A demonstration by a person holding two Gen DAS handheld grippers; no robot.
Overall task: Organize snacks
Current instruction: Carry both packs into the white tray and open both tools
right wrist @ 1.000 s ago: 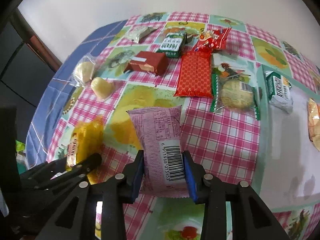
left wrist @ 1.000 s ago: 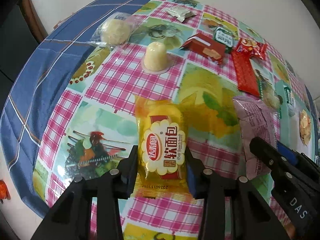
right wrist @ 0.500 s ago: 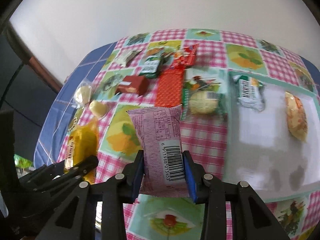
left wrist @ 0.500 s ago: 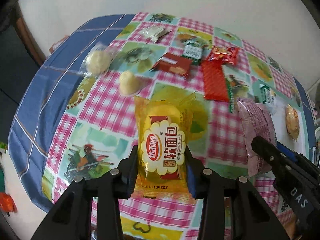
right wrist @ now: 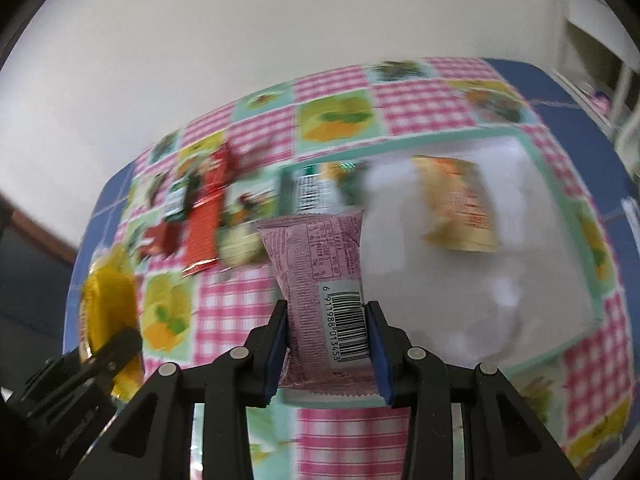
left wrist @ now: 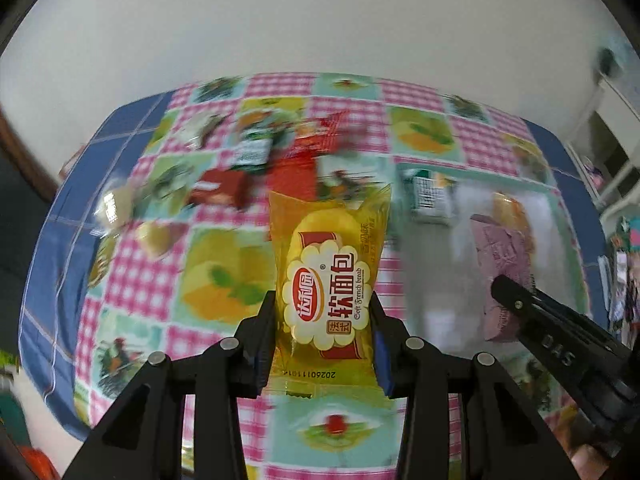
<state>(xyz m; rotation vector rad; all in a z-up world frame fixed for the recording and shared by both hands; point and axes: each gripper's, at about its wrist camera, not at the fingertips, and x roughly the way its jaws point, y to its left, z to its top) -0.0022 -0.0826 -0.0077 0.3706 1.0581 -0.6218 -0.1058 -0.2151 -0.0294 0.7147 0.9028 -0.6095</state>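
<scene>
Yellow soft-bread packet (left wrist: 326,284) pinched by the left gripper (left wrist: 323,336), pink barcoded packet (right wrist: 324,292) clamped in the right gripper (right wrist: 326,344) — both held above the checked tablecloth (left wrist: 132,264), white tray (right wrist: 460,280) behind.

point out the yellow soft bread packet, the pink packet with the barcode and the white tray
yellow soft bread packet (left wrist: 326,276): left wrist view, on its white cloud-shaped label.
pink packet (right wrist: 320,264): right wrist view, on the printed back above the barcode.
white tray (right wrist: 460,296): right wrist view, on a bare part of its white floor.
</scene>
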